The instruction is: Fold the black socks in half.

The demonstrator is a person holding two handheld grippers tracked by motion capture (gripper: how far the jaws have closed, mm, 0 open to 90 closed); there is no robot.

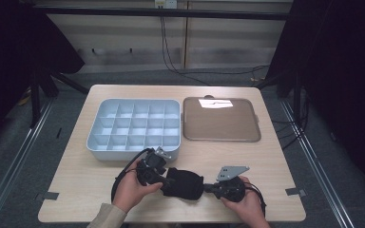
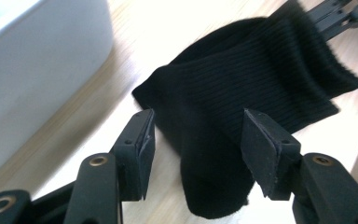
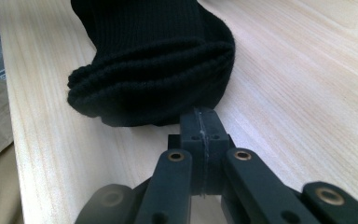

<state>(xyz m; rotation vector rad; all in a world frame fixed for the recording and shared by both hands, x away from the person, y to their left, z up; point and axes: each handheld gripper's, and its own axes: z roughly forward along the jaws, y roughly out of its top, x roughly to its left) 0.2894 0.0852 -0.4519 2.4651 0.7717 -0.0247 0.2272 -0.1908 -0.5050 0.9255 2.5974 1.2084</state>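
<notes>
A black ribbed sock (image 1: 183,184) lies folded on the wooden table near its front edge, between the two hand-held grippers. My left gripper (image 1: 167,178) comes at it from the left. In the left gripper view its jaws (image 2: 205,149) stand open on either side of the sock's (image 2: 242,84) closed end, and the pads do not press on it. My right gripper (image 1: 208,187) meets the cuff from the right. Its jaws (image 3: 204,126) are shut pad against pad, tips right at the sock's (image 3: 154,60) cuff edge, and I cannot tell whether any fabric is pinched.
A pale blue-grey box with several compartments (image 1: 95,142) stands just behind the left hand, its wall (image 2: 37,70) close to the left gripper. A flat brown tray (image 1: 221,119) lies to the box's right. The table's front edge runs just under both hands.
</notes>
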